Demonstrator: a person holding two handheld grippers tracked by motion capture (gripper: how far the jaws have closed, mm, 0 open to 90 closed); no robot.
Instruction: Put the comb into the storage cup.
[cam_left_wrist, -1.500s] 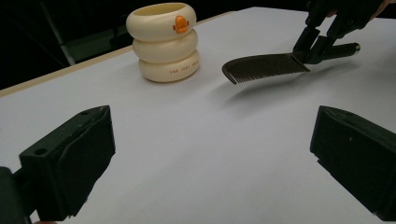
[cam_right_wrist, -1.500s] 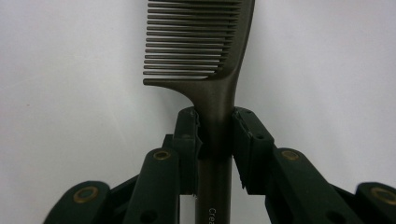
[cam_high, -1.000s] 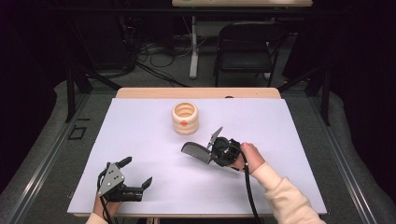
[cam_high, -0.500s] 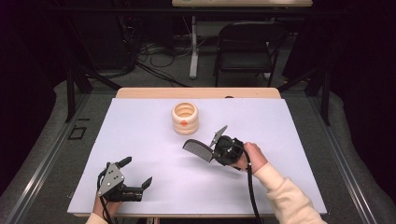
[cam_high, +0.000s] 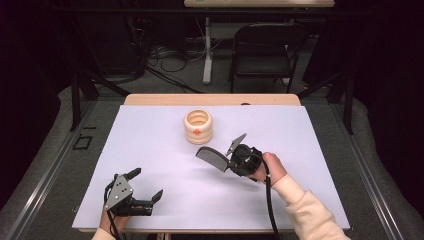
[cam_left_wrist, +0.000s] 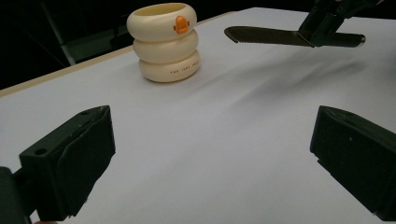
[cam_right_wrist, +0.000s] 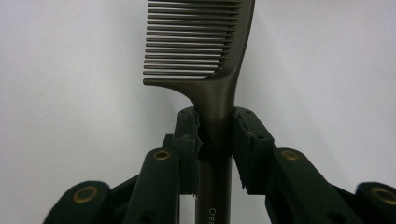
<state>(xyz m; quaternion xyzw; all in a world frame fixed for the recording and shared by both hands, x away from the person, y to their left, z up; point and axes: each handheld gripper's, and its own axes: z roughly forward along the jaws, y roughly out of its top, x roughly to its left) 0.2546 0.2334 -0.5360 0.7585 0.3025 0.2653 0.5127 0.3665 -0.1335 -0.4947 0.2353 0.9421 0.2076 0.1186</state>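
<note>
At the near left of the bench, the left hand-held gripper rests with its jaws spread wide and nothing between them. Farther back, near the middle, stands a cream ringed holder. To its right, the right hand-held gripper clamps the handle of a dark comb, held above the bench with its toothed end pointing left, near the holder but apart from it.

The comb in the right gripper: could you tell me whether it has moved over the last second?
Yes. The comb has drifted slightly toward the person and rightward, away from the ringed cream holder.
</note>
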